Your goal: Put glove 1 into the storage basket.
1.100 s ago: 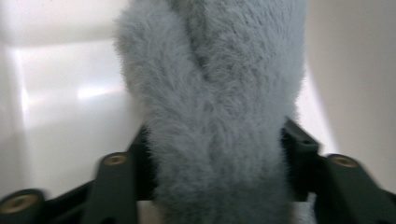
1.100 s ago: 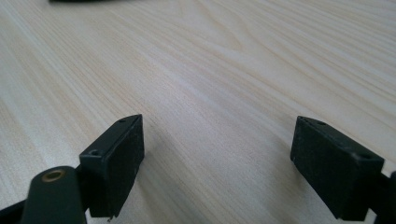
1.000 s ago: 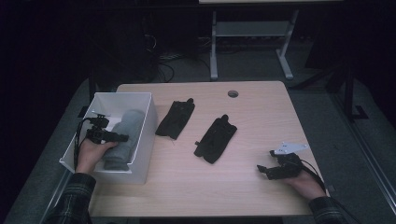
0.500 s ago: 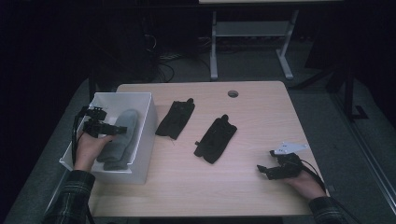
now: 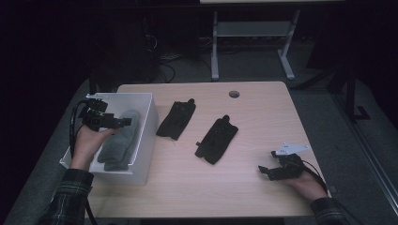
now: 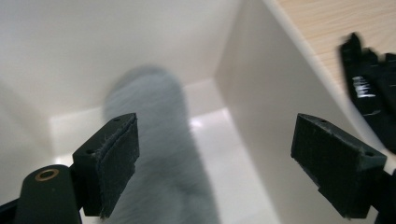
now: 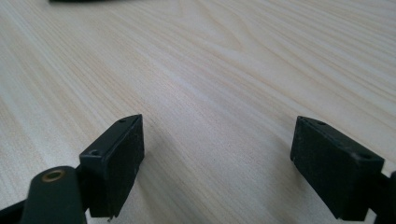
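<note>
Left gripper [image 5: 123, 122] hangs over the white bin [image 5: 149, 136]. Its jaws have just been opening and now stand wide with nothing between them. The grey glove [image 5: 119, 140] lies loose on the bin floor, likely just dropped there for sorting. Two black gloves, one [image 5: 176, 119] near the bin and one [image 5: 217, 139] mid-table, wait flat on the table [image 5: 244, 187], probably next. Right gripper [image 5: 267, 171] rests low at the table's right, jaws apart and empty, parked out of the way.
</note>
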`<action>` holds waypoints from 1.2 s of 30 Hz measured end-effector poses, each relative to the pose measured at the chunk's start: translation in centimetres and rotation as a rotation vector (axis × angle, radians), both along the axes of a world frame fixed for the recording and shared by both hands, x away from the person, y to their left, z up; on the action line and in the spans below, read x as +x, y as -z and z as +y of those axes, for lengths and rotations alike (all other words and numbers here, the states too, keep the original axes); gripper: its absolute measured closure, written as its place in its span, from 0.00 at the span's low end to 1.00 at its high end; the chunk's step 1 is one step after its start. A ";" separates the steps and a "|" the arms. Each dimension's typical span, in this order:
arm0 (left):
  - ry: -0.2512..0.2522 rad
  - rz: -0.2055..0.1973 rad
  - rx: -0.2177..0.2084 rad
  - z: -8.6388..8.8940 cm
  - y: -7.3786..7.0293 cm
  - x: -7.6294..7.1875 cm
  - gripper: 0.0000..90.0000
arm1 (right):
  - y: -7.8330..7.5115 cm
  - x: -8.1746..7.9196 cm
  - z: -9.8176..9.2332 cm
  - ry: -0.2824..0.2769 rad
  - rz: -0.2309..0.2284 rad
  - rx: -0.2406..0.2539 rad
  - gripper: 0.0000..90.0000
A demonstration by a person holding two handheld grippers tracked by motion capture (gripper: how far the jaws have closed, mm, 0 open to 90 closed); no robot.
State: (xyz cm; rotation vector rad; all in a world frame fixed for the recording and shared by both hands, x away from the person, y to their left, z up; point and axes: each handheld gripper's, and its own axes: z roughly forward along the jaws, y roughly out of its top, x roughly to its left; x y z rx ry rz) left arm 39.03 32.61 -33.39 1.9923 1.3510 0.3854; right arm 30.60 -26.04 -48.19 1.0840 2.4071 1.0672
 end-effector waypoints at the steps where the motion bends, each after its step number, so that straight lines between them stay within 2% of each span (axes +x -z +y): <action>1: 0.011 -0.005 -0.006 -0.4 -0.3 -0.1 0.16 | 0.0 0.0 0.0 0.000 0.000 0.000 0.19; 3: 0.035 -0.016 -0.022 -1.3 -0.8 -0.3 0.16 | 0.0 0.0 0.0 0.000 0.000 0.000 0.19; 13: 0.182 -0.052 -0.034 -7.1 -2.3 -1.1 0.16 | 0.0 0.0 0.0 0.008 0.008 0.000 0.18; 19: 0.244 -0.067 -0.033 -10.3 -2.5 -1.6 0.17 | 0.0 0.0 0.0 0.009 0.008 -0.002 0.17; 23: 0.292 -0.068 -0.042 -12.7 -2.1 -2.1 0.17 | 0.0 0.0 0.0 0.008 0.008 -0.002 0.17; 27: 0.328 -0.069 -0.034 -14.5 -1.4 -2.5 0.17 | 0.0 0.0 0.0 0.007 0.006 -0.002 0.17; 32: 0.356 -0.083 -0.041 -16.1 -0.6 -2.9 0.17 | 0.0 0.0 0.0 0.007 0.007 -0.005 0.16; 36: 0.386 -0.093 -0.044 -17.2 0.7 -3.6 0.17 | 0.0 0.1 0.0 0.012 0.006 -0.008 0.16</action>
